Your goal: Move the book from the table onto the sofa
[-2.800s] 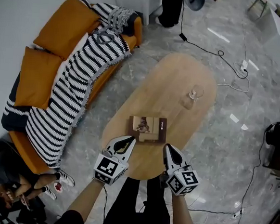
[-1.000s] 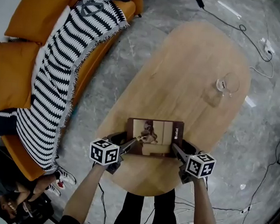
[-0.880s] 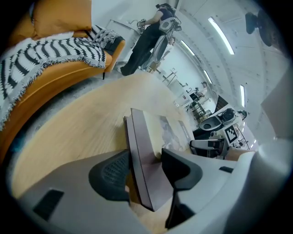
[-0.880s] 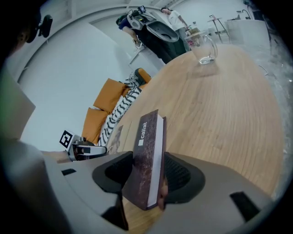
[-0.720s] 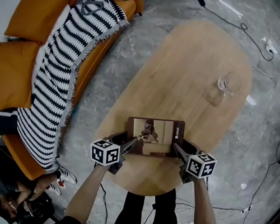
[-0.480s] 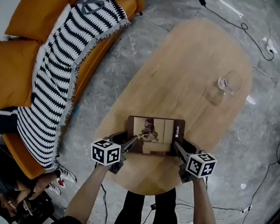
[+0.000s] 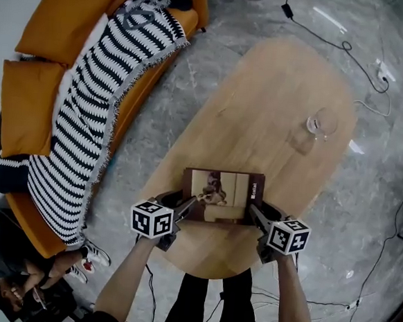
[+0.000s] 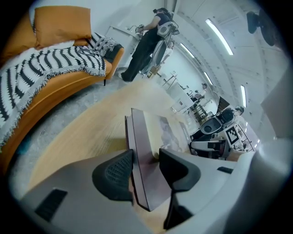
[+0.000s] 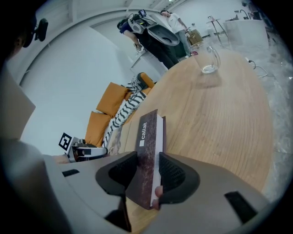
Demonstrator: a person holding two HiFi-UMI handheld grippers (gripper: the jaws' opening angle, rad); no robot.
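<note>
Head view: The book lies at the 6 o'clock end of the bench, flat or barely raised. The left gripper is on its 9 o'clock edge and the right gripper on its 3 o'clock edge. The sofa, draped with a striped blanket, stands well apart at 10 o'clock. A glass stands at 2 o'clock, clear of the likely path.

Risk: each grip takes only a narrow strip of edge. If the two grippers move unevenly or drift apart during the carry, the book may twist, slip out or fall open. The top cover on the left may also lift away from the pages.

Left gripper view: The fingers have just been closing. They pinch the book's edge, one pad on each cover, set fairly wide by the book's thickness.

Right gripper view: The fingers have likewise just been closing. They pinch the printed spine edge, with both pads pressing.
</note>
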